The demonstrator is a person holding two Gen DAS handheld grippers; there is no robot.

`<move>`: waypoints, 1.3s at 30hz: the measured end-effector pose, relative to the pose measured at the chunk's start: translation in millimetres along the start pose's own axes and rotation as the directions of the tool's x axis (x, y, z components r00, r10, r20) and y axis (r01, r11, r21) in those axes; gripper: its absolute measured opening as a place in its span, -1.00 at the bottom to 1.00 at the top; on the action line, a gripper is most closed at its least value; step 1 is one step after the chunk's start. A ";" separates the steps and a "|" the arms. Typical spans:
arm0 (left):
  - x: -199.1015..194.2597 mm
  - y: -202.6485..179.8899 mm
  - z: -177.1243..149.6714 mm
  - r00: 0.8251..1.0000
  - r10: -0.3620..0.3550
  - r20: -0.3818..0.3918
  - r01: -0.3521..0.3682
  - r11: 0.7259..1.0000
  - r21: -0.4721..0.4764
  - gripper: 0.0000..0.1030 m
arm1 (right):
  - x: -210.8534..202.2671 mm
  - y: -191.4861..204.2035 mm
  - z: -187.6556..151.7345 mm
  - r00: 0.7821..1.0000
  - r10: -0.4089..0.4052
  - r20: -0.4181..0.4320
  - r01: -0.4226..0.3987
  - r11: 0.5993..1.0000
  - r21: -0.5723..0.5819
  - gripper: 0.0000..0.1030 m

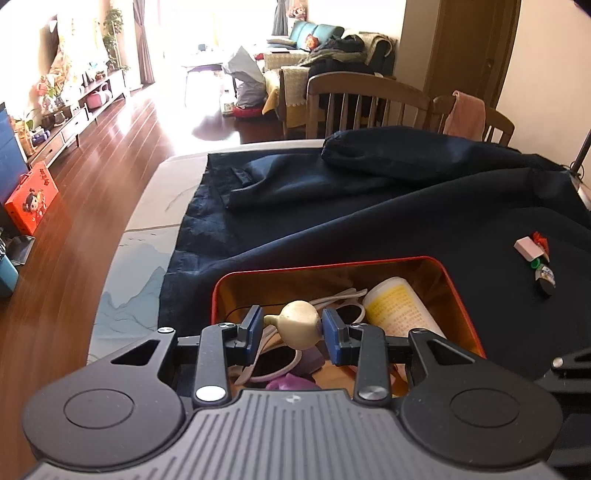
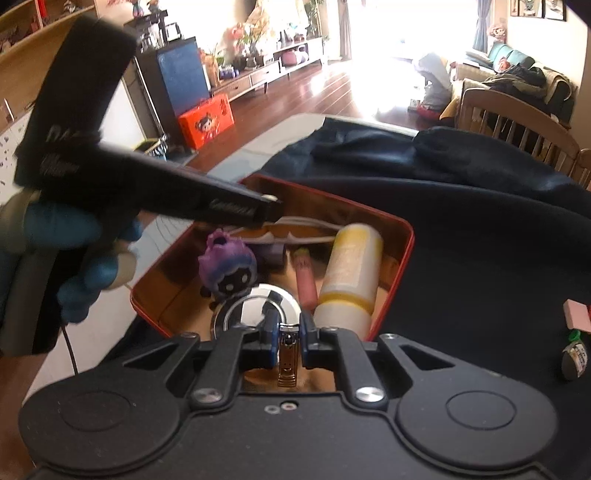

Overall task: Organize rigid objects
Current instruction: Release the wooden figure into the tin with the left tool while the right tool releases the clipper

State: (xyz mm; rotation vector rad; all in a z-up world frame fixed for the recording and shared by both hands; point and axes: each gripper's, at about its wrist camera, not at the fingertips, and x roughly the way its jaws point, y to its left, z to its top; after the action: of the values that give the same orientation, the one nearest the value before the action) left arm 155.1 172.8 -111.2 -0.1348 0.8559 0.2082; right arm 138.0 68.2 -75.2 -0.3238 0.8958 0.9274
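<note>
left gripper [image 1: 291, 330] pinching cream gourd [image 1: 300, 325] | right gripper [image 2: 289, 334] pinching nail clipper [image 2: 286, 360] | both over red tin [image 1: 461, 288] | lower first, release into bare spots

A home: open living and dining room. Glossy wooden floor [image 1: 110, 155] runs to bright, curtained windows at the far end. Teal sofa [image 1: 314, 31] far right, heaped with clothes. Low TV cabinet [image 1: 74, 122] along left wall, crowded with potted plants and ornaments. Wooden dining chairs [image 1: 365, 107] just behind the cloth-covered bench [image 1: 369, 221].
</note>
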 end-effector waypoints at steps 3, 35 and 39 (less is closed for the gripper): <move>11.0 0.4 1.0 1.000 -0.004 -0.020 0.004 1.000 0.001 -0.33 | 5.4 0.2 -2.6 1.000 0.001 -0.022 -0.001 1.000 0.004 -0.80; 7.7 -6.6 -3.8 1.000 0.010 -0.027 -0.009 1.000 0.023 -0.16 | 1.4 9.8 -0.9 0.998 0.052 -0.022 -0.052 0.998 0.020 -0.25; -3.2 -8.3 -5.9 1.000 0.006 -0.010 -0.006 1.000 0.018 -0.03 | -8.2 10.0 -1.8 0.999 0.052 -0.005 -0.052 0.998 0.024 -0.22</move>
State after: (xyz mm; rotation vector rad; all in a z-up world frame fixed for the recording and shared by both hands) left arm 150.8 163.1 -112.3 -0.1162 0.8679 0.2051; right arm 126.7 68.4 -68.6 -0.2834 0.9234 0.9636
